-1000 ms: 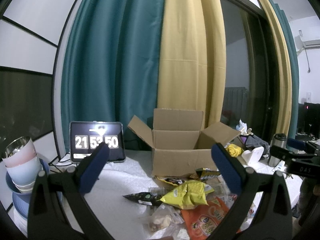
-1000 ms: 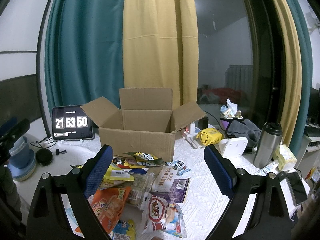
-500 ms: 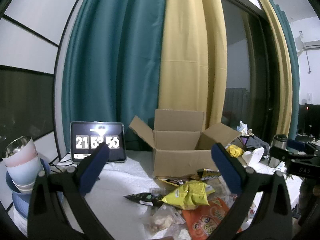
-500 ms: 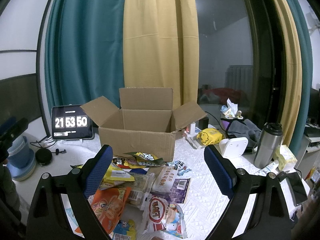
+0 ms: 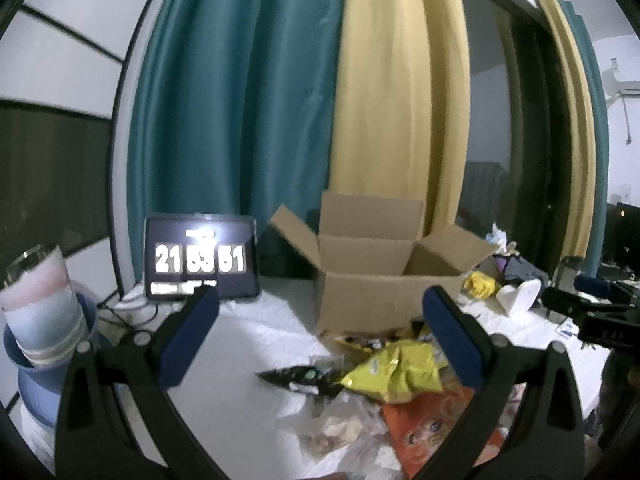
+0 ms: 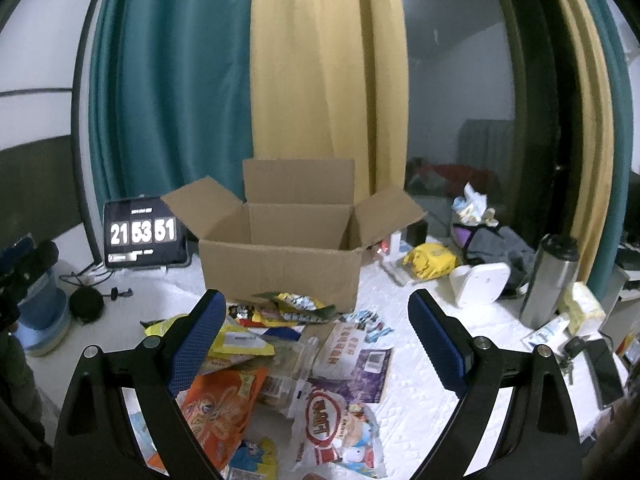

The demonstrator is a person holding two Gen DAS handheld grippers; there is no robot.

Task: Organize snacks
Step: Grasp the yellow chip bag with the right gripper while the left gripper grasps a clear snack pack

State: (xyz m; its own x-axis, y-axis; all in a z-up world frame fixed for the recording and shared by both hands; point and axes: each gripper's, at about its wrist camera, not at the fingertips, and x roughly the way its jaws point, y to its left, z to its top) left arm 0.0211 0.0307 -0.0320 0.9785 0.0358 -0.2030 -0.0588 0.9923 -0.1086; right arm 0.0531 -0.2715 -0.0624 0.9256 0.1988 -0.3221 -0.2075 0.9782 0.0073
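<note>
hovering above the white table [image 6: 420, 364], the right gripper [image 6: 316, 322] has its blue-padded fingers [image 6: 196, 344] spread wide with nothing between them. the left gripper [image 5: 320, 320] hangs the same way, jaws wide apart and empty.

the snack pile [image 6: 288, 356] lies loose on the table at 6 o'clock from the cardboard box [image 6: 280, 248], running from the box's front wall down toward the right wrist camera. in it, an orange bag [image 6: 218, 404] sits at 7 o'clock in the right wrist view, partly behind the near finger; a white packet with a red round logo [image 6: 334, 432] lies at 6 o'clock, and a purple and white pack [image 6: 352, 360] is just above it. a yellow and green wrapper [image 6: 298, 306] touches the foot of the box. from the left wrist, a yellow bag [image 5: 396, 368] rests on the pile with a dark wrapper [image 5: 300, 378] beside it at 9 o'clock.

the box stands upright, all flaps open; no snack shows over its rim. a tablet clock [image 6: 144, 236] reading 21 53 51 stands at 9 o'clock from the box. a steel flask [image 6: 550, 280] is upright at 3 o'clock, with a white stand [image 6: 480, 284] between it and the box. stacked cups [image 5: 44, 312] sit at 8 o'clock in the left wrist view. teal and yellow curtains [image 6: 320, 80] hang behind.
</note>
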